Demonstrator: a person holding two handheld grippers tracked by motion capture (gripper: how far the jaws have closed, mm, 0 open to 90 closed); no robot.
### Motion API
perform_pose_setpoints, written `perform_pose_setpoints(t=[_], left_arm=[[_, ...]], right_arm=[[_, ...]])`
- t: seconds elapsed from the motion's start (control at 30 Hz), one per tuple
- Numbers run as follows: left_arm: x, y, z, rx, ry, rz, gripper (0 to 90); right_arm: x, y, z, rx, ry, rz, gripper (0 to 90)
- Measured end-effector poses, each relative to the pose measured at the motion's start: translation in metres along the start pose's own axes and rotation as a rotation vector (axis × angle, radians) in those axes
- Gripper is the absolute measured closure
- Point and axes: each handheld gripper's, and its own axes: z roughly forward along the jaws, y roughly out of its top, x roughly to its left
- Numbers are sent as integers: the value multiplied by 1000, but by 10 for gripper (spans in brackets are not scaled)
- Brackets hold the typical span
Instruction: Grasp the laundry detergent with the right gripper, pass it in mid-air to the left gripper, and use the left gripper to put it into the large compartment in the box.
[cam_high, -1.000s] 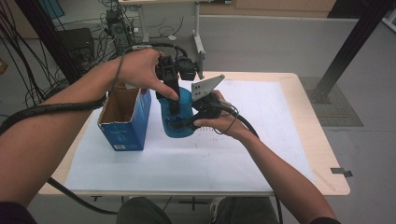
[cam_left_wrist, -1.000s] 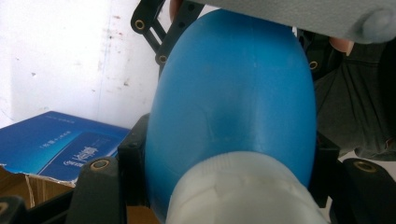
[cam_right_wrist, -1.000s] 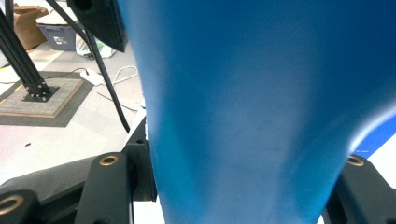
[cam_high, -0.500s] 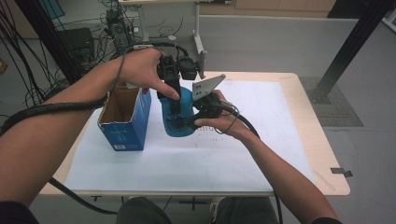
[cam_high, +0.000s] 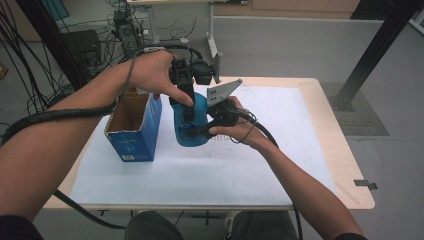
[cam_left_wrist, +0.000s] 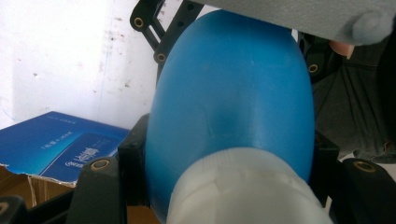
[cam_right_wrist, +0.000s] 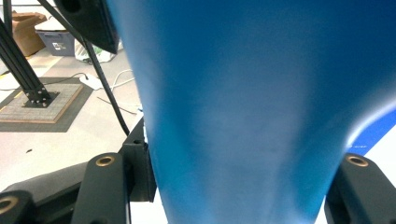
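We are holding a blue plastic bottle (cam_high: 192, 122) above the white sheet (cam_high: 280, 150) that covers the table (cam_high: 350, 165), with one gripper on each end of it. The left gripper (cam_high: 186, 107) is coming down on the bottle from above. In the left gripper view its two black jaws are pressing against both sides of the bottle (cam_left_wrist: 231, 98), just above the white cap (cam_left_wrist: 243, 191); the jaws are standing narrow and clamped on the bottle.

The right gripper (cam_high: 200, 131) is approaching from the right side, low on the bottle. In the right gripper view the blue body (cam_right_wrist: 252, 107) is sitting between the jaws and the left pad is lying against it. These jaws have just been opening slightly, and because the bottle is so close to the lens, we cannot tell whether the pads are pressing on it or only resting against it. The grey three-cornered plate (cam_high: 221, 92) on this gripper is standing just right of the bottle.

An open blue cardboard box (cam_high: 134, 125) is standing upright on the sheet just left of the bottle, apart from it. In the high view the bottle is appearing tilted slightly, with its lower end near the sheet.
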Motion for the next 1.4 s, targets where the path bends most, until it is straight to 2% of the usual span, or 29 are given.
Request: perform_pose_setpoints(t=[0.47, 0.83, 0.87, 1.03, 1.13, 1.23, 1.4], left_arm=[[2, -3, -1, -7, -13, -18, 373], [2, -5, -1, -22, -7, -28, 374], [2, -6, -1, -22, -8, -32, 374], [4, -8, -4, -16, -9, -45, 374], [8, -12, -6, -21, -12, -73, 374], [11, -14, -9, -25, -2, -100, 373], [19, -19, -18, -26, 0, -185, 374]], right_arm=[[0, 1, 1, 2, -6, 7, 378], [0, 1, 2, -5, -6, 15, 373], [0, 1, 2, -4, -7, 16, 365], [2, -2, 2, 33, -11, 46, 216], [2, -1, -2, 51, -19, 64, 159], [4, 0, -9, 89, -49, 66, 121], [4, 1, -24, 163, -77, 67, 101]])
